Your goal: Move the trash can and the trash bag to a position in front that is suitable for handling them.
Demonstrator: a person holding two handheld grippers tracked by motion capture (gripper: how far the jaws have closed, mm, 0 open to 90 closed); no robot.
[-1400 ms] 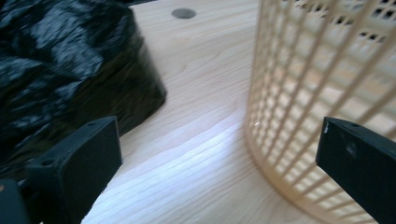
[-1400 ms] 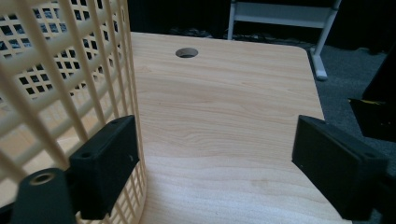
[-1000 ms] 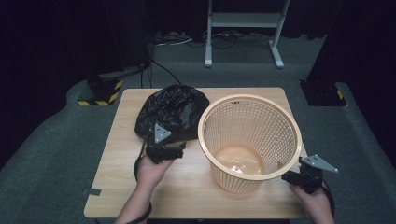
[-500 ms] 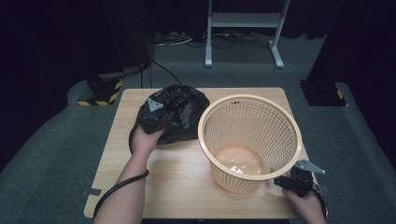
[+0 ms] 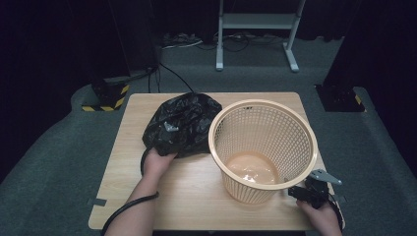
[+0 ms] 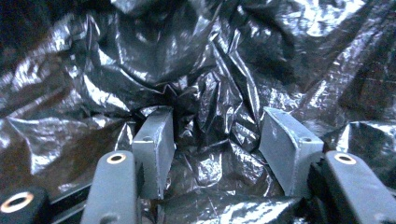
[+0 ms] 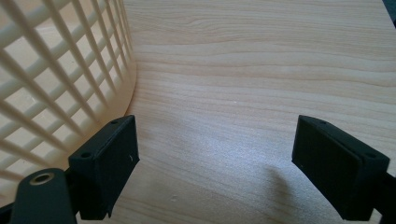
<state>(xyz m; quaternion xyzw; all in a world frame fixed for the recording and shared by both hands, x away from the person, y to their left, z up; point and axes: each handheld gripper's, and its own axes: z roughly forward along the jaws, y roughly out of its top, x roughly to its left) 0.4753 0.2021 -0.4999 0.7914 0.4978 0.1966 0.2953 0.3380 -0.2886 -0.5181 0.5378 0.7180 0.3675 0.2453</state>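
Dark curtains hem in the tabletop (image 5: 196,196). Since a second ago the left tongs (image 6: 215,140) have dropped into the black plastic bag (image 5: 182,125) near the far left corner, jaws just closing, crumpled film between them, not yet pinched. Right tongs (image 7: 215,158) gape beside the basket (image 5: 263,142) at the near right edge. A grab looks imminent.

No text, label, brand or number can be read in these views. The one sign-like marking is the yellow-and-black hazard striping (image 5: 119,97) on a dark block on the floor, far left of the table — it seems to carry no lettering.
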